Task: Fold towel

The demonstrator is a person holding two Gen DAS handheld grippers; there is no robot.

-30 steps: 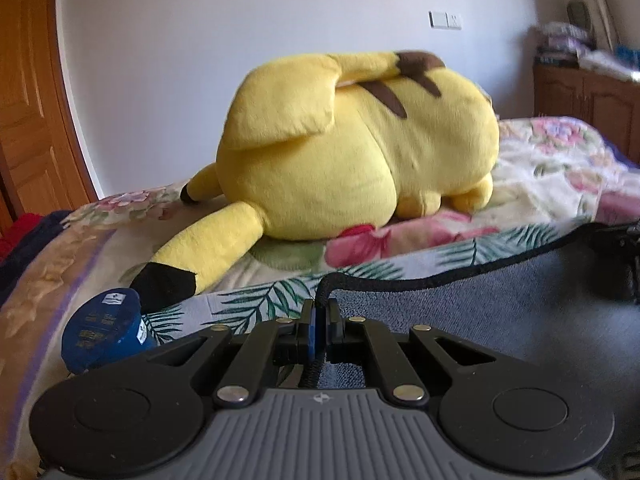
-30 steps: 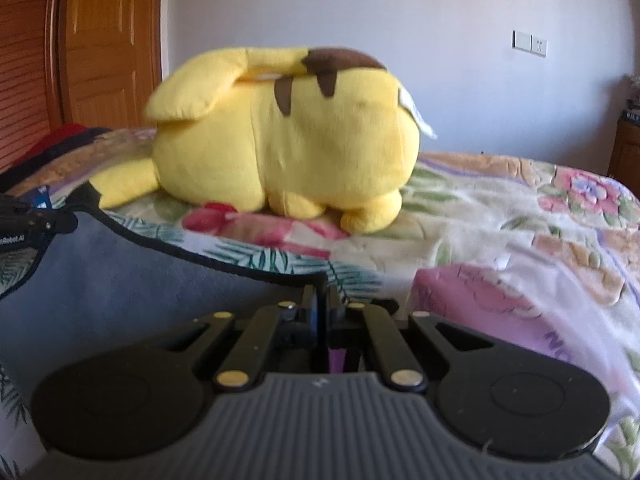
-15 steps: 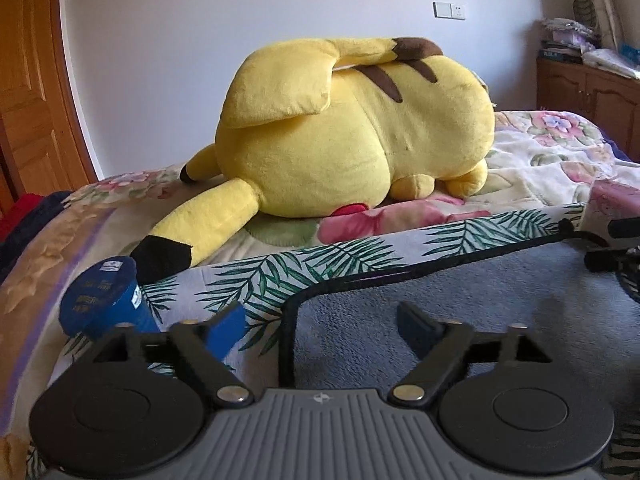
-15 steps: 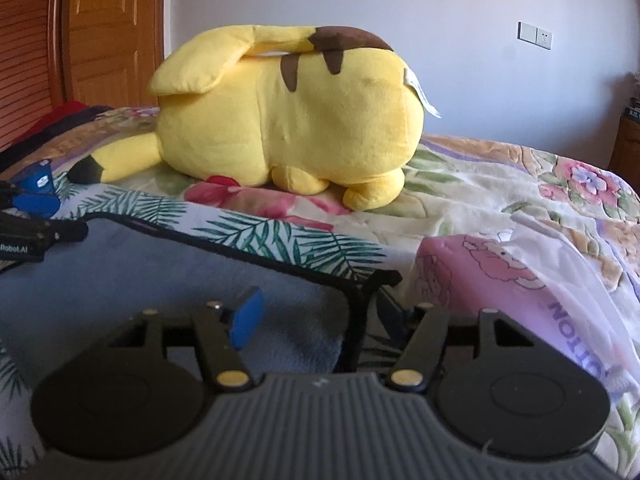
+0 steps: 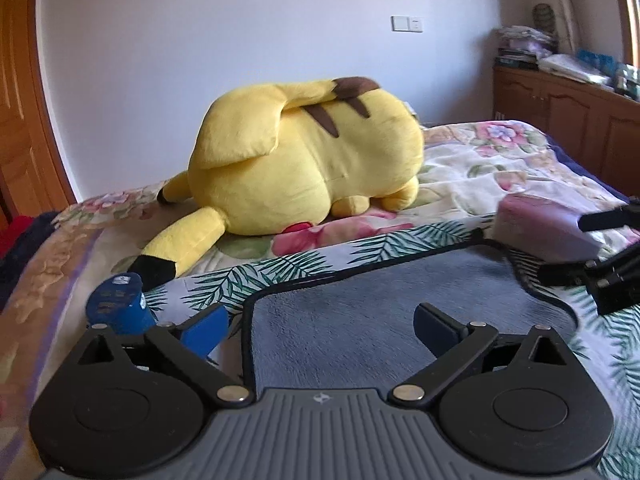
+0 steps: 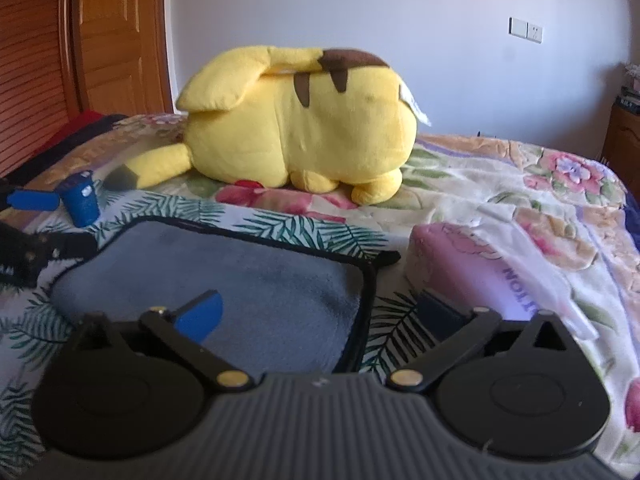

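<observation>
From my station I note the left gripper (image 5: 320, 326) with its 2 fingers spread wide apart and nothing between them; its blue left pad (image 5: 206, 328) sits just outside the towel's left edge, the other finger over the grey pile. The right gripper (image 6: 320, 316) is likewise spread wide and holds nothing, its blue pad (image 6: 200, 314) over the towel and its right finger beyond the black-trimmed border. The towel (image 5: 380, 300), grey with a dark piped edge, lies flat on the palm-leaf bedspread (image 5: 304, 264) between both tools; in the right wrist view it (image 6: 240, 276) fills the near centre, with a small black loop at its far right corner. A blue cylindrical container (image 5: 118, 298) stands just beside the towel's far left corner. A folded pink cloth (image 6: 468, 268) lies near the far right corner, on the floral quilt. Beyond the towel, well apart from it, a large yellow plush toy (image 5: 304, 164) lies on its side. A white wall with a switch plate (image 5: 406, 24) closes the far view, with a wooden cabinet (image 5: 568, 120) at right.
</observation>
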